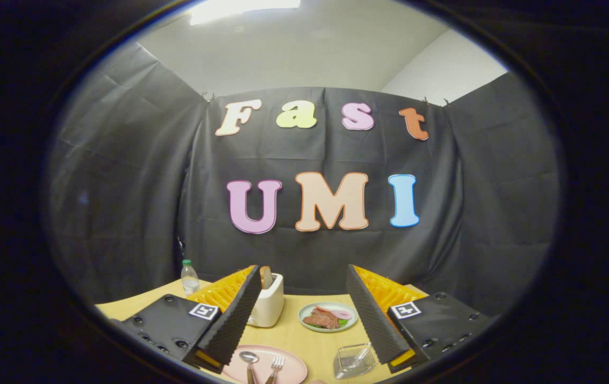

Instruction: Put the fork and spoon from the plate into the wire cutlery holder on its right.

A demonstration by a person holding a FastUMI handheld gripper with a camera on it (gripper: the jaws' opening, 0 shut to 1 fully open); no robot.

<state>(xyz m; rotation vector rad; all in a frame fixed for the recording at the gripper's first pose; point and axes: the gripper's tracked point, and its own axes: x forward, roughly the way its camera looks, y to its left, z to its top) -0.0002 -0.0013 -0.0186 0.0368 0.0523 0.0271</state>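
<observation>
A pink plate [288,361] lies on the wooden table, low between my fingers. On it rest a metal spoon [249,358] and, to its right, a metal fork [277,366], heads pointing away from me. The wire cutlery holder [355,360] stands to the plate's right, close to the right finger [376,314]. My gripper [304,282] hovers above the table with its fingers wide apart and nothing between them.
A white toaster [268,301] with a slice of bread in it stands beside the left finger [232,317]. A light green plate of food [328,317] sits beyond the pink plate. A small water bottle [189,278] stands at the far left of the table [304,341].
</observation>
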